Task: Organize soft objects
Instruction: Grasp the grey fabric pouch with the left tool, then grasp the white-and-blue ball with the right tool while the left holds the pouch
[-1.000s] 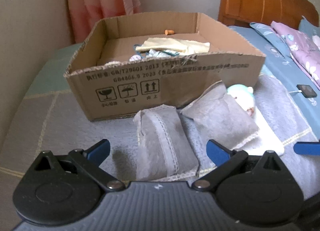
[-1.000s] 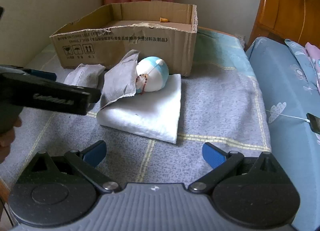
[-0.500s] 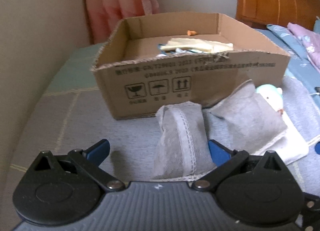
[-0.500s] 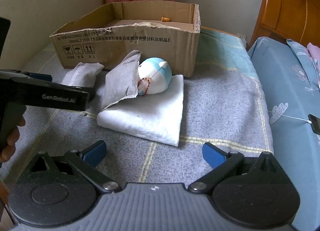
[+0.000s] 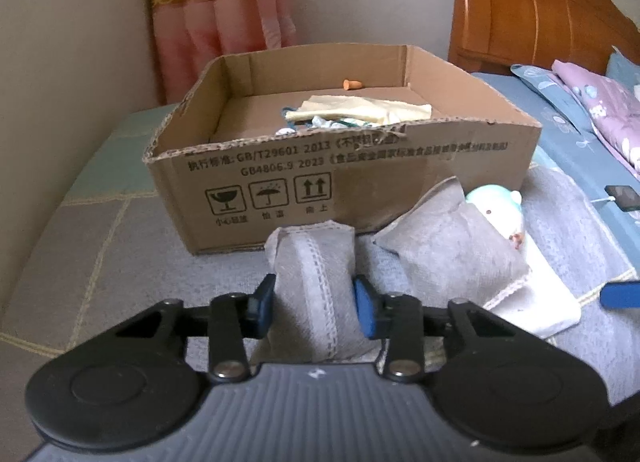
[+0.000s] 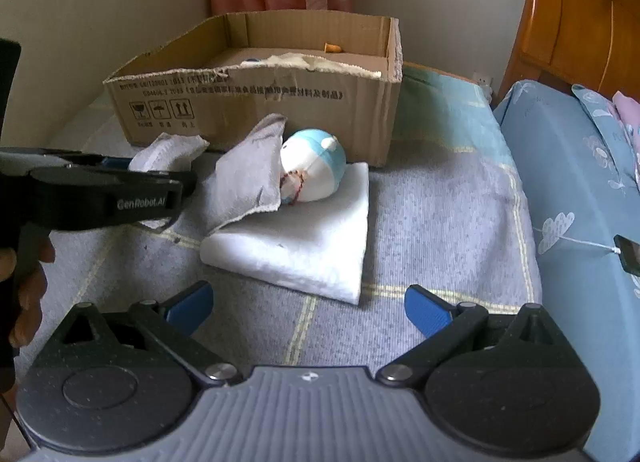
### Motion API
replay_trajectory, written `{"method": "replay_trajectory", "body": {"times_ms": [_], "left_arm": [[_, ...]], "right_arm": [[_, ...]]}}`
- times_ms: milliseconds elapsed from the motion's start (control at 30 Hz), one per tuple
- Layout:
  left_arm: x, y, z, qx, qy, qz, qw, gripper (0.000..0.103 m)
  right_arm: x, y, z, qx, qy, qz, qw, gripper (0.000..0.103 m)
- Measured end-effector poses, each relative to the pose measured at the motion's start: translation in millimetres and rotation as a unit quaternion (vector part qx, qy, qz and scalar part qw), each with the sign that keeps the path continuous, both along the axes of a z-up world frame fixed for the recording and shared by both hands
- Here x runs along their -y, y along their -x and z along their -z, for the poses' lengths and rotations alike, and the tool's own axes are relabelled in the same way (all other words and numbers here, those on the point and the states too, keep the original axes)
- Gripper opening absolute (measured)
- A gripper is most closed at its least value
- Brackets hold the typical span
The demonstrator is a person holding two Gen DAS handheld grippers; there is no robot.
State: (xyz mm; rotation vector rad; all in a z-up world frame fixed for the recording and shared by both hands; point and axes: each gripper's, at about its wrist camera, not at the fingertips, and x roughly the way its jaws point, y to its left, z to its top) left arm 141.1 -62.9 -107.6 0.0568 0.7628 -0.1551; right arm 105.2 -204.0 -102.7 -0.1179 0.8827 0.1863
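Left gripper (image 5: 313,304) is down on the near grey pouch (image 5: 316,282), blue pads squeezing it from both sides; the jaws have just been closing and the pouch sits between them, its sides pinched in at the pads. Pouch has a stitched seam running lengthwise and lies on the grey checked blanket (image 5: 100,262), just in front of the cardboard box (image 5: 256,198).

Second grey pouch (image 5: 444,242) lies just to the right of the first, leaning up against the blue-and-white plush ball (image 6: 316,172). Both rest on a folded white cloth (image 6: 304,246), which sits on the blanket near the box's front right corner.

Box is open-topped, front wall torn along the rim, with handling symbols printed on it. Inside: a pale yellow cloth (image 5: 360,112), some bluish items partly hidden behind the front wall, and a small orange piece (image 5: 351,84) by the back wall.

Right gripper (image 6: 308,306) is spread wide with nothing between its blue pads, over bare blanket, short of the white cloth. In the right wrist view the left gripper's black body comes in from the left edge, with the person's hand (image 6: 24,302) on its handle.

Wooden headboard (image 5: 540,10) and blue patterned bedding (image 6: 580,182) off to the right, pink curtain (image 5: 224,2) behind the box.
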Motion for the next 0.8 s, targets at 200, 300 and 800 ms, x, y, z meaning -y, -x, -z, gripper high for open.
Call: {"method": "replay_trajectory", "body": {"times_ms": [200,300,800], "left_arm": [[-12,2,-3,0.000,-0.020,-0.012,0.9997,0.034],[-24,1,-2,-0.005,-0.019,-0.025,0.9995,0.034],[-33,3,-7,-0.009,0.001,-0.021,0.9997,0.034]], "right_arm": [[-5,-1,-8,0.018,-0.001,-0.005,1.000,0.103],[-9,-3,-12,0.029,0.003,-0.012,1.000,0.103],[3,-30,-36,0.091,0.024,0.036,0.995,0.101]]}}
